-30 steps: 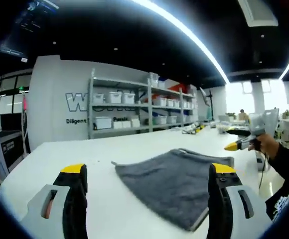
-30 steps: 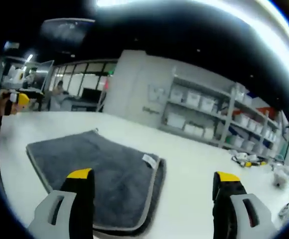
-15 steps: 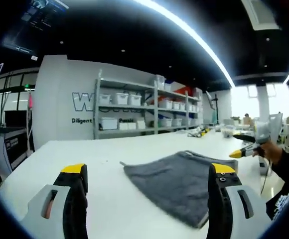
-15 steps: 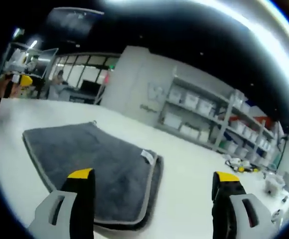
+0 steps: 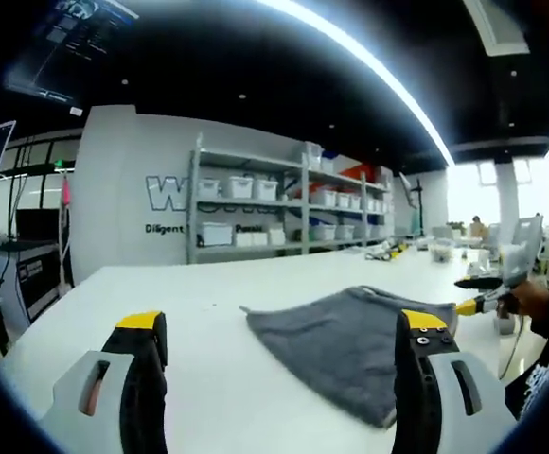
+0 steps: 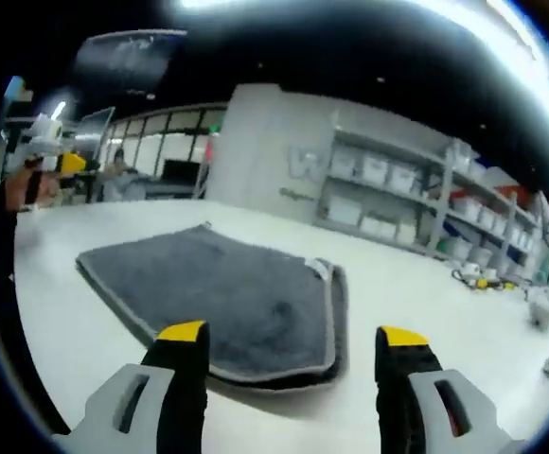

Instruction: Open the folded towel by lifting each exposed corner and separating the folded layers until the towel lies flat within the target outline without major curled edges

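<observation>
Lying folded on the white table [image 5: 161, 293], towel [image 6: 237, 298]; both tongs spread.

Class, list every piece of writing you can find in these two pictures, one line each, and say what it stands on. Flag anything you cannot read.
"W": large outlined letter on the white wall in the left gripper view; the shelving hides what follows.
"Diligent": small dark word on that wall, under the big letter.
More small words behind the shelving: too hidden to read.
Wall lettering in the right gripper view: too blurred to read.
Tag on the grey towel: too small to read.
</observation>
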